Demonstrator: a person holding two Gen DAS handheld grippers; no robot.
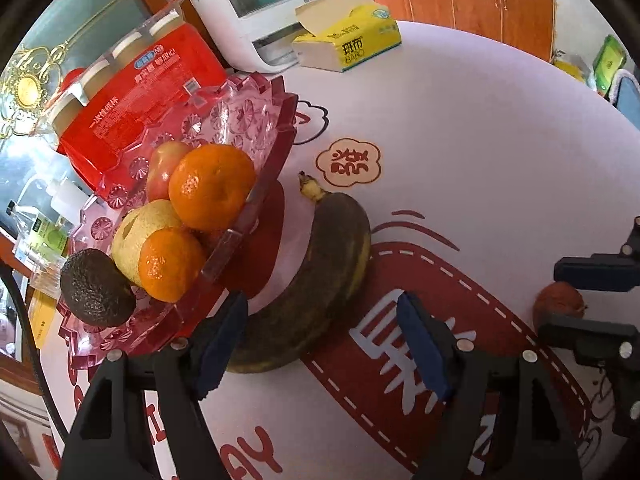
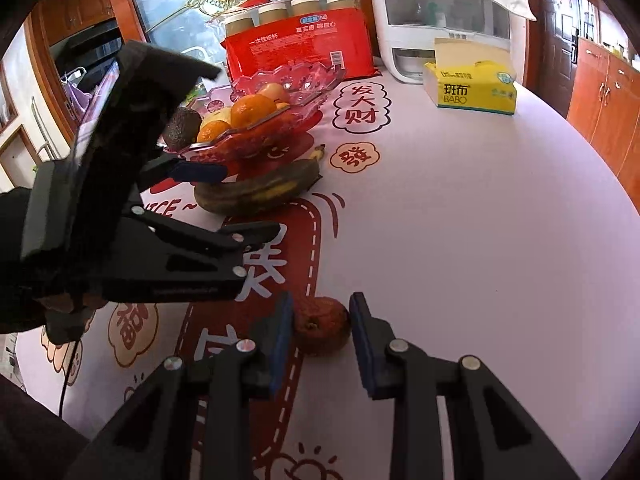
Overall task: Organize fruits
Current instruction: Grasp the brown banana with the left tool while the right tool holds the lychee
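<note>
An overripe, mostly brown banana (image 1: pixel 332 264) lies on the tablecloth beside a pink glass fruit bowl (image 1: pixel 256 208). My left gripper (image 1: pixel 320 308) stands open astride the banana's near end; its left pad is close against the peel and its right pad is apart. The bowl holds two oranges (image 1: pixel 212 186), an apple (image 1: pixel 164 168), a yellow pear (image 1: pixel 136 232) and an avocado (image 1: pixel 96 288). In the right wrist view my right gripper (image 2: pixel 321 304) is shut on a wrinkled red-brown fruit (image 2: pixel 322 326) that rests on the table. The banana (image 2: pixel 260 190) and bowl (image 2: pixel 320 80) lie beyond, with the left gripper (image 2: pixel 240 200) over them.
A yellow tissue box (image 1: pixel 352 40), a white appliance (image 1: pixel 248 20) and a red pack of paper cups (image 1: pixel 140 92) stand at the back of the round table. Wooden cabinets (image 2: pixel 600 92) stand past the table's right edge.
</note>
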